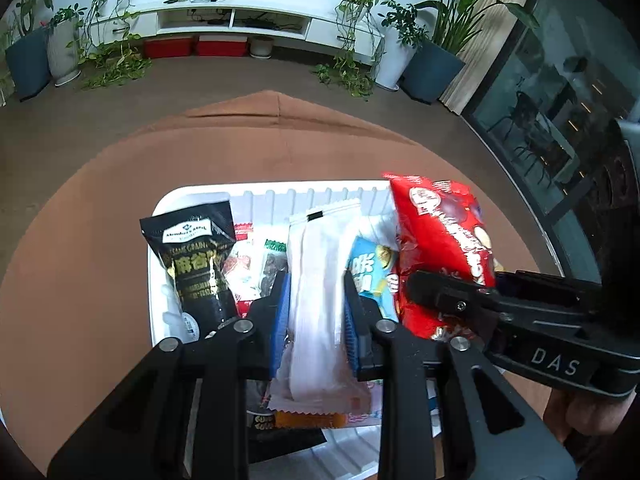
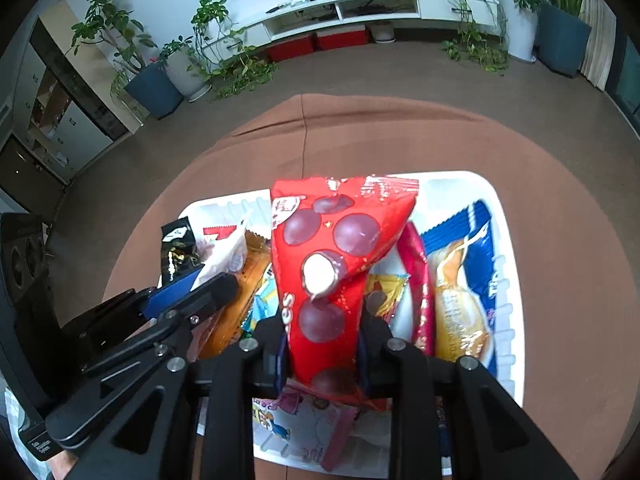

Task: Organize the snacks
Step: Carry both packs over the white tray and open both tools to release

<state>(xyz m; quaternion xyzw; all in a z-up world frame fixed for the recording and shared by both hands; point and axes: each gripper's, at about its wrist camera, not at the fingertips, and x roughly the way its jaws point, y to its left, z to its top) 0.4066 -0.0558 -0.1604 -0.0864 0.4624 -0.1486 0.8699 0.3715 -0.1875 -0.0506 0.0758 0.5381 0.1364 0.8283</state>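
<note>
Left gripper (image 1: 316,300) clamps white packet (image 1: 316,280); right gripper (image 2: 324,336) clamps red bag (image 2: 332,248) (tray (image 2: 504,216) beneath, blue packet (image 2: 468,272) at 3 o'clock).

Right gripper (image 2: 322,344) at lower centre, jaws clamped on a red candy bag (image 2: 328,248) standing upright over a white tray (image 2: 506,224) of snacks. Blue-and-gold packet (image 2: 464,280) lies at right of the tray. Left gripper (image 2: 192,288) reaches in from lower left, on a white packet (image 2: 224,256).

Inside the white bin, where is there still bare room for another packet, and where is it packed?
Free: the white bin's far right corner beyond the blue packet, and the ribbed far wall strip behind the white packet. Crowded: the middle, from the black packet to the red bag.
</note>
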